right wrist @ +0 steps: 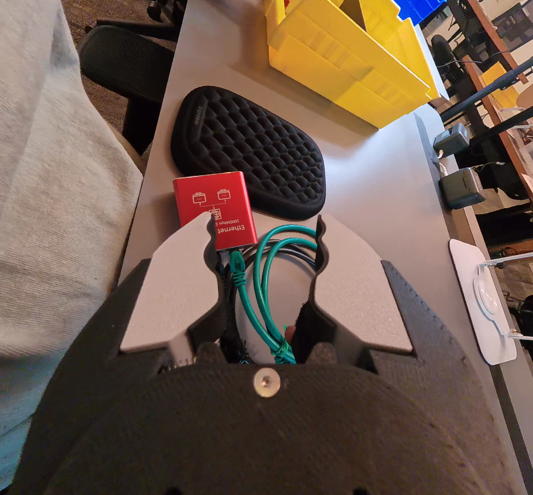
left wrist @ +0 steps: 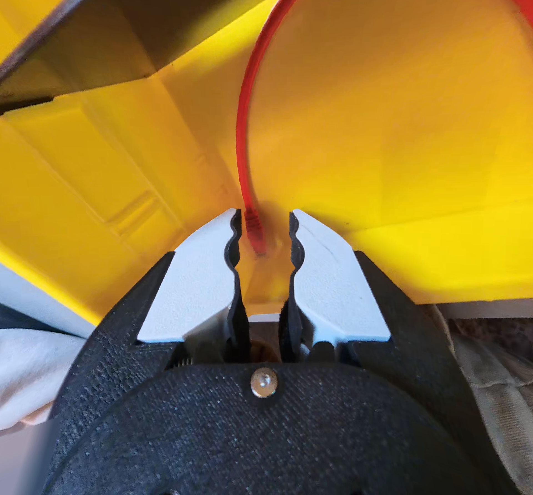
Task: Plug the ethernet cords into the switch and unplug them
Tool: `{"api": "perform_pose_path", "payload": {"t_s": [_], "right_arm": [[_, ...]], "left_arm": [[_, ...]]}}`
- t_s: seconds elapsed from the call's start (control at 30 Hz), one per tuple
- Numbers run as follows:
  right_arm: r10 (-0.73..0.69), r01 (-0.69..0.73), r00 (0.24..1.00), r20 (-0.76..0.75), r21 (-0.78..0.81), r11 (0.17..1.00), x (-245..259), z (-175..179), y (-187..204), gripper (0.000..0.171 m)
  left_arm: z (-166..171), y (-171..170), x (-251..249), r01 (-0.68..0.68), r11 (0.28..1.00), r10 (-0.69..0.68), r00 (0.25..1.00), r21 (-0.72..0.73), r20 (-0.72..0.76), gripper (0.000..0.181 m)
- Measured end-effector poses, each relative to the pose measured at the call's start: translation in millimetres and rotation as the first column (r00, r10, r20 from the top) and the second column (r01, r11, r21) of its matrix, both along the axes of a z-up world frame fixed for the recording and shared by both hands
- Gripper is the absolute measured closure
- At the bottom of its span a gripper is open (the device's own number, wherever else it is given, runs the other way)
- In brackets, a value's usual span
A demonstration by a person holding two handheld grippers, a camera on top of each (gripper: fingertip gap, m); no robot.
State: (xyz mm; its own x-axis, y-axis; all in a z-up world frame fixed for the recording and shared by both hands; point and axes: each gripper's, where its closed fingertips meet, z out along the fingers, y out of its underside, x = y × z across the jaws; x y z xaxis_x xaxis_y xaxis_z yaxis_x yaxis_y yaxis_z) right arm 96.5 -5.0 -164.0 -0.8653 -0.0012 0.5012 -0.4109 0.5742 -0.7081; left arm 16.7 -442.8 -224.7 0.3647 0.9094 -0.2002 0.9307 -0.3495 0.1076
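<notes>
A: Inside the yellow bin (left wrist: 403,140), the left tongs (left wrist: 264,212) are standing partly open around the plug (left wrist: 255,233) of the red ethernet cord (left wrist: 251,100), gripping nothing yet.

B: Is the plug touching either pad?

A: I cannot tell; it is lying nearer the left one. The cord is looking light and floppy, so I am judging the stiff boot behind the plug the best hold.

B: And rightward?

A: On the counter (right wrist: 375,178), the right tongs (right wrist: 264,218) are gaping wide and empty over the red ethernet switch (right wrist: 216,207), where the green cord (right wrist: 259,285) is sitting plugged in beside a black one. A black padded rest (right wrist: 251,149) is lying just beyond.
</notes>
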Motion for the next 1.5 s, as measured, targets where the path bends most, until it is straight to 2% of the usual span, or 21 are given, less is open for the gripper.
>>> {"api": "perform_pose_path", "payload": {"t_s": [0.17,0.27,0.33,0.47,0.63,0.67,0.83,0.9,1.0,1.13,1.23,1.43,1.5], "right_arm": [[0.0,0.0,1.0,-0.015,0.003,1.0,0,1,0,0.106],[-0.006,0.006,1.0,-0.022,0.0,1.0,-1,2,1,0.106],[-0.006,0.006,1.0,-0.018,0.002,1.0,-2,0,0,0.106],[-0.008,0.008,1.0,-0.026,0.01,1.0,-2,-1,0,0.106],[-0.014,0.014,1.0,-0.028,0.006,1.0,-4,0,1,0.107],[-0.015,0.015,0.999,-0.028,0.008,1.0,-4,-1,1,0.107],[-0.02,0.021,0.999,-0.036,0.011,1.0,-5,-1,2,0.107],[-0.022,0.023,0.999,-0.037,0.007,1.0,-5,-1,3,0.107],[-0.021,0.022,0.999,-0.043,0.001,1.0,-4,1,4,0.107],[-0.014,0.014,0.999,-0.052,0.004,1.0,-2,1,4,0.108],[-0.006,0.006,0.998,-0.057,-0.001,1.0,-1,4,3,0.109],[0.016,-0.017,0.998,-0.068,-0.011,1.0,2,5,0,0.113],[0.015,-0.016,0.997,-0.071,-0.009,1.0,2,5,0,0.113]], "left_arm": [[-9,-3,1,0.002,1.0,-0.002,0.999,-0.003,0.042,0.153],[-8,-4,1,0.026,1.0,-0.026,0.999,-0.018,0.025,0.172],[-8,6,4,0.043,0.999,-0.044,0.999,0.033,0.02,0.172],[-3,12,0,0.05,0.998,-0.049,0.998,0.037,-0.042,0.173],[38,20,-8,0.075,0.997,-0.072,0.969,0.004,-0.238,0.175],[48,22,-10,0.086,0.996,-0.088,0.957,-0.019,-0.277,0.181],[104,32,-18,0.102,0.981,-0.17,0.855,-0.163,-0.489,0.181],[115,40,-14,0.134,0.974,-0.211,0.831,-0.184,-0.515,0.181],[97,47,-13,0.226,0.962,-0.27,0.859,-0.151,-0.435,0.181],[46,34,-20,0.209,0.975,-0.221,0.938,-0.072,-0.267,0.169],[19,24,-21,0.17,0.985,-0.17,0.972,-0.019,-0.163,0.152],[-6,20,-15,0.112,0.991,-0.112,0.994,0.076,-0.005,0.147],[-10,20,-15,0.097,0.991,-0.098,0.995,0.094,0.005,0.147]]}}
